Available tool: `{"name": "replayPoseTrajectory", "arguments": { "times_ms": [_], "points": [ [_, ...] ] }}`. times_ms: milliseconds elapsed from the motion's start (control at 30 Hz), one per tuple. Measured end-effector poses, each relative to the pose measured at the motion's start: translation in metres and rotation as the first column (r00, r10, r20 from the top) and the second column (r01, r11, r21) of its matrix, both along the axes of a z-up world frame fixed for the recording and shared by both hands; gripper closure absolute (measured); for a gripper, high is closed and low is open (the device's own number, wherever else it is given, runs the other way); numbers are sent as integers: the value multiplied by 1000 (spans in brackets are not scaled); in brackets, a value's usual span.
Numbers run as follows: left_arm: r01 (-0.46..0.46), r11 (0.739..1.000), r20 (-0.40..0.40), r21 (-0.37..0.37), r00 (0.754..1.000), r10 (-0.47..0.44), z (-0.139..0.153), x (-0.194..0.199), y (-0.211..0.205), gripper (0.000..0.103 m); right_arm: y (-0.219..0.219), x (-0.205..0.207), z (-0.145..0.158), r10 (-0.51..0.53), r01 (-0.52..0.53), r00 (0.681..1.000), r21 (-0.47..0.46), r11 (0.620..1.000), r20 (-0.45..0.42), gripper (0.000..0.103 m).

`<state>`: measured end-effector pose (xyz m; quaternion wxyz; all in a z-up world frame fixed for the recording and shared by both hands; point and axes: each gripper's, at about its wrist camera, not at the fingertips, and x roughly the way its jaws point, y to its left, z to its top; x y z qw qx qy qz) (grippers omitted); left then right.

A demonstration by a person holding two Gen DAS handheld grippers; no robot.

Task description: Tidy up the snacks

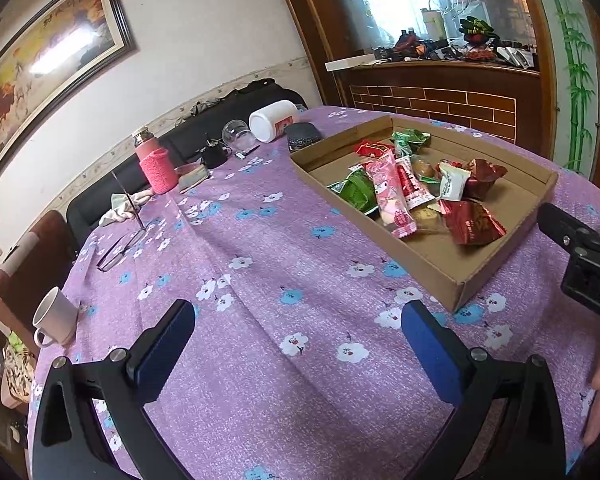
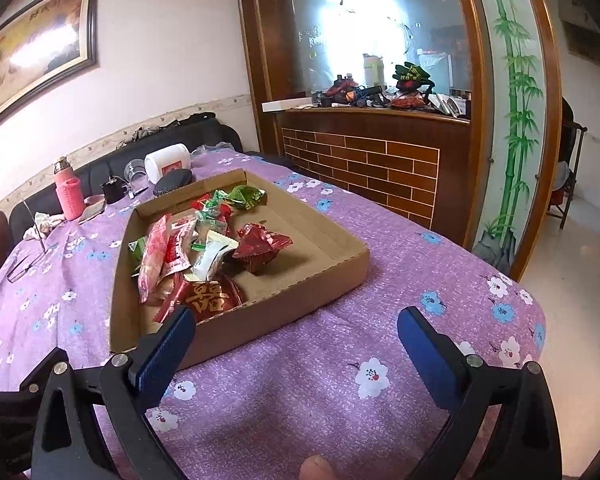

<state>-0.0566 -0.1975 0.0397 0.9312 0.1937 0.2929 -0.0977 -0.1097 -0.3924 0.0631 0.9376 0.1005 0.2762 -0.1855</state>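
Note:
A shallow cardboard tray sits on the purple flowered tablecloth and holds several wrapped snacks. Among them are a long pink packet, red foil packets, a green packet and a white one. My left gripper hovers open over bare cloth, left of the tray's near corner. My right gripper is open just in front of the tray's near wall, with nothing between its blue pads. The right gripper's body shows at the left view's right edge.
At the table's far side stand a pink-sleeved bottle, a white jar on its side, a clear cup and a dark case. Glasses and a white mug are at the left. A wooden counter stands behind.

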Motion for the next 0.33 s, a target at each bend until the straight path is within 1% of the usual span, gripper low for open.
{"name": "replayPoseTrajectory", "arguments": {
  "times_ms": [167,267,333],
  "points": [
    [-7,1000,-9,-3,1000,7,-1,1,1,0,-2,0,-1,6,-6,1000,11,1000,0,1],
    [-35,999,8,0,999,35,0,1,4,0,-2,-2,-1,12,-12,1000,18,1000,11,1],
    [-37,999,-1,-5,999,37,0,2,5,0,-2,-2,-1,18,-18,1000,19,1000,12,1]
  ]
}}
